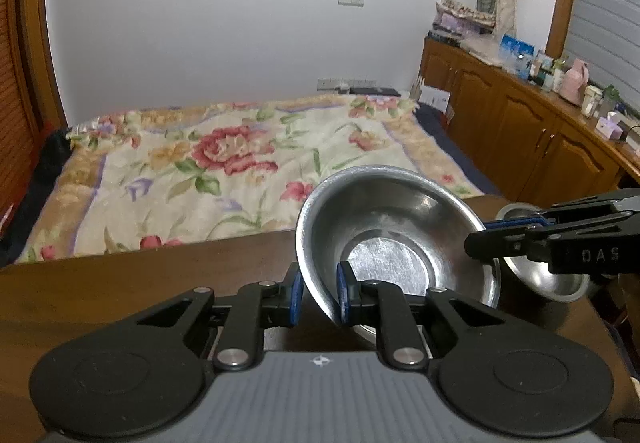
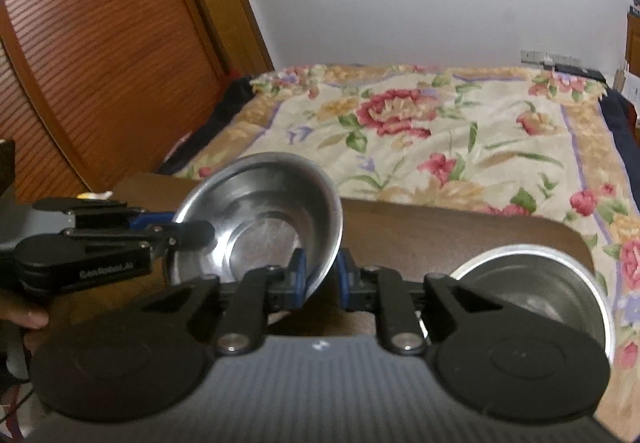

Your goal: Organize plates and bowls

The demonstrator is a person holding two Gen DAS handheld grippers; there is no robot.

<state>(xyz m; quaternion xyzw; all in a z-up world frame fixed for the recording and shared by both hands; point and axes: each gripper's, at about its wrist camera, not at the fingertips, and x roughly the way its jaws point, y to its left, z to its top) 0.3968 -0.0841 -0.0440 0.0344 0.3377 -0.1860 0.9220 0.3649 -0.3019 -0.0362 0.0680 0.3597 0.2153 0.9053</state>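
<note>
- Left wrist view: left gripper (image 1: 319,297) is clamped on the near rim of the steel bowl (image 1: 394,239), held tilted above the wooden table (image 1: 140,283). A thin-rim pinch could let it swing.
- Right wrist view: right gripper (image 2: 321,279) pinches the opposite rim. Uneven pulling might twist it loose onto the second bowl (image 2: 536,283).

both wrist views face bed (image 1: 224,163), sharing bowl (image 1: 396,239).

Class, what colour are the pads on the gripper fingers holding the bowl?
Blue pads grip the steel bowl; clearest in the left wrist view.
</note>
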